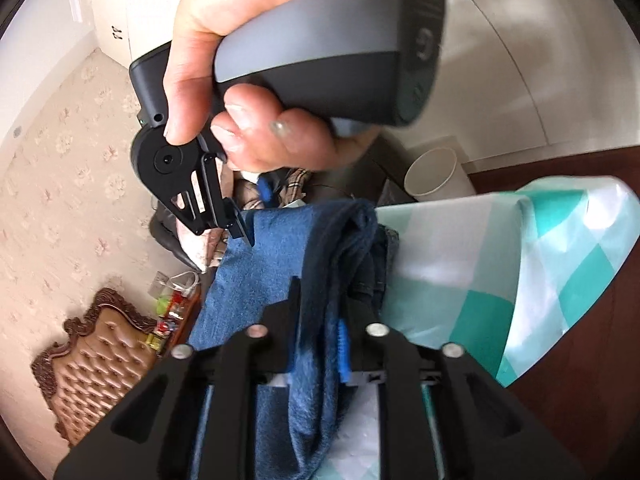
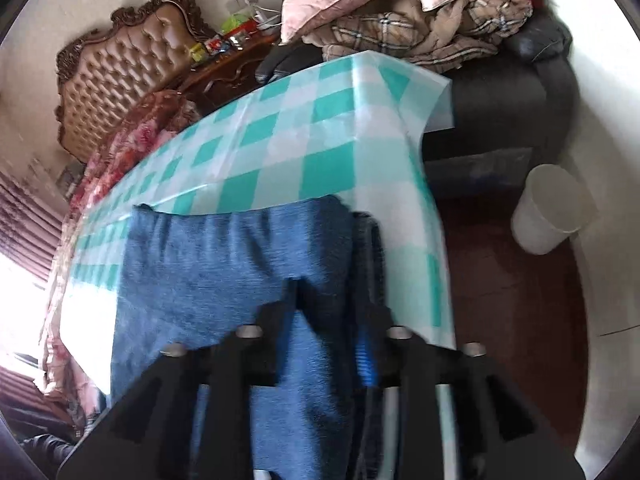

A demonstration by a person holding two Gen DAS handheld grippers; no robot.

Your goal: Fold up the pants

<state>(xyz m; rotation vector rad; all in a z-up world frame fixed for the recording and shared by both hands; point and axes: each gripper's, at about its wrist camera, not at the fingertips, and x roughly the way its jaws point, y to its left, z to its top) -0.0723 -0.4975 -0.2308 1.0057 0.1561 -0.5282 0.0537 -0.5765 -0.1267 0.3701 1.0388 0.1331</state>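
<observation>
We see the blue denim-look fabric pants [image 2: 224,276] low and central in both views, lying on the surface under a teal-and-white checked cloth [image 2: 304,128]. Our left hand-held gripper [image 1: 320,308] and right hand-held gripper [image 2: 324,304] each clench a fold of them.

The tabletop [image 2: 304,128] is wearing a glossy cloth checked in teal and white [image 1: 480,280], its edge hanging down over the near corner. The blue pants [image 2: 224,272] are lying directly on it toward the near end, bunched along one side, with the far stretch of cloth showing bare.
</observation>
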